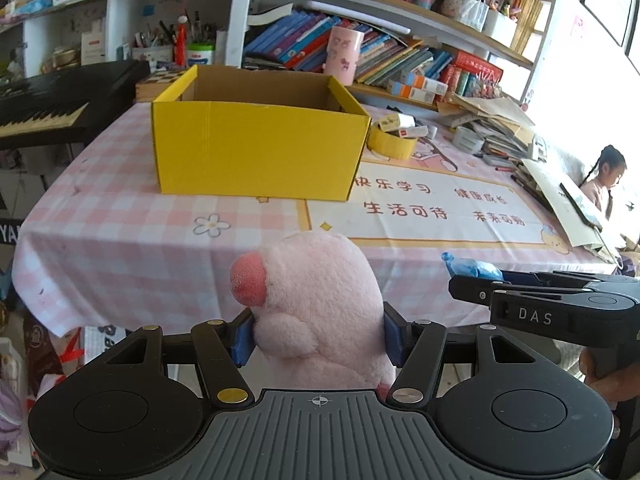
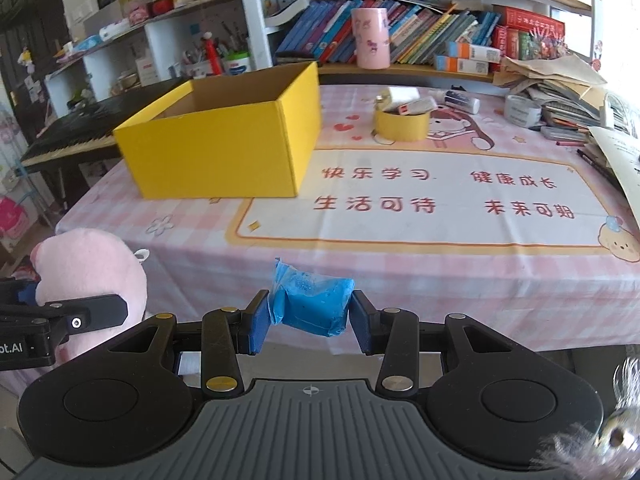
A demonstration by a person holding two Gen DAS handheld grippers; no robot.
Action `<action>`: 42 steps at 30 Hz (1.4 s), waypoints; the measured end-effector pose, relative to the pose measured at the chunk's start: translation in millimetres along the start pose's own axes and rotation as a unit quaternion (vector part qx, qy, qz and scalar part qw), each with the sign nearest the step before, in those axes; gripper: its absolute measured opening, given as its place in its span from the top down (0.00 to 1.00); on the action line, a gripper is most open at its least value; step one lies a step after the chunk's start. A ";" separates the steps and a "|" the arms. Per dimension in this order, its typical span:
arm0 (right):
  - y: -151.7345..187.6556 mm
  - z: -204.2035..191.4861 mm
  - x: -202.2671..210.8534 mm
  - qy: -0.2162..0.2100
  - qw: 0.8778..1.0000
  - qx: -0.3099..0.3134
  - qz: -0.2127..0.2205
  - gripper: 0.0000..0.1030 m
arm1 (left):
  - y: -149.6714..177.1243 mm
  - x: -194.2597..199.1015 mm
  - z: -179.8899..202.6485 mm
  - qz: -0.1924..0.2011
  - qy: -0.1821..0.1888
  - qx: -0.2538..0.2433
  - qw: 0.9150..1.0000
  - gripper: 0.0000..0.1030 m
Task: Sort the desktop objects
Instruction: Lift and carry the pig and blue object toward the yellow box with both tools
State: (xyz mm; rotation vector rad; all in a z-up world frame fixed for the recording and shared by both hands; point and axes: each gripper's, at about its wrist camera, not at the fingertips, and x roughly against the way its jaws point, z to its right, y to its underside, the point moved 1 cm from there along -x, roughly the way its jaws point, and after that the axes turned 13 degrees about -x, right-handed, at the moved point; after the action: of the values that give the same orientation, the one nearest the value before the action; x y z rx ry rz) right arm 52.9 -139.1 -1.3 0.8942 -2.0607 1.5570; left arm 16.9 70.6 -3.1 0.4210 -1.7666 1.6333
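Two grippers hung side by side just short of the near edge of the bench (image 2: pixel 400 264), each with a load. The left gripper (image 1: pixel 318 336) was closed partway on a pink plush toy (image 1: pixel 316 304), its blue pads pressed into the toy's sides; the right gripper (image 2: pixel 310 322) was closed narrower on a blue wrapped packet (image 2: pixel 316 304), pinched at both ends. Both things were held off the bench, in front of its draped pink checked cloth. On the bench, toward the far left, stood an open yellow box (image 2: pixel 224 148), which showed nothing inside from these angles. To its right sat a yellow tape roll (image 2: pixel 401 124) with small boxes lying on top, then a grey tape roll (image 2: pixel 522 111), and a heap of papers and books (image 2: pixel 568 92) crowded the right side. A pink cup (image 2: pixel 371 38) stood on the shelf behind. The printed middle of the cloth between the near edge and the box lay bare. A keyboard (image 1: pixel 44 114) stood beyond the left edge, and a child sat past the right edge.
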 end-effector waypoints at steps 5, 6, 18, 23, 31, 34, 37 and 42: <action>7.0 -12.2 3.7 -0.009 1.000 0.010 -0.002 0.62 | 4.2 8.6 -3.8 0.003 -0.003 -0.002 1.000 0.41; 7.3 -14.3 3.6 -0.010 1.000 0.011 -0.004 0.62 | 4.6 10.0 -4.9 0.005 -0.005 -0.002 1.000 0.41; 11.5 -47.3 -2.9 -0.043 0.998 0.051 -0.017 0.62 | 13.8 24.9 -24.1 0.012 -0.027 0.021 0.999 0.41; 10.4 -58.9 -5.4 -0.054 0.996 0.070 -0.019 0.62 | 14.5 29.8 -32.2 0.021 -0.039 0.037 0.998 0.41; 0.0 -68.1 -9.0 -0.059 0.994 0.095 -0.016 0.62 | 8.7 31.7 -45.4 0.043 -0.061 0.060 0.995 0.41; -5.5 -69.4 -10.5 -0.059 0.994 0.092 -0.015 0.62 | 2.2 29.5 -49.7 0.045 -0.065 0.062 0.995 0.41; -9.9 -70.8 -12.4 -0.052 0.995 0.085 -0.018 0.62 | -5.3 28.6 -49.5 0.050 -0.064 0.051 0.995 0.41; -10.0 -69.8 -10.4 -0.038 0.996 0.085 -0.015 0.62 | -13.7 25.0 -45.3 0.056 -0.057 0.037 0.996 0.41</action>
State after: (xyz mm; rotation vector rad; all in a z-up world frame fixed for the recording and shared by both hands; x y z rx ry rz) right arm 63.3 -71.6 19.4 1.0571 -1.9781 1.7268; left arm 19.8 117.3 22.7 0.4644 -1.8467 1.7886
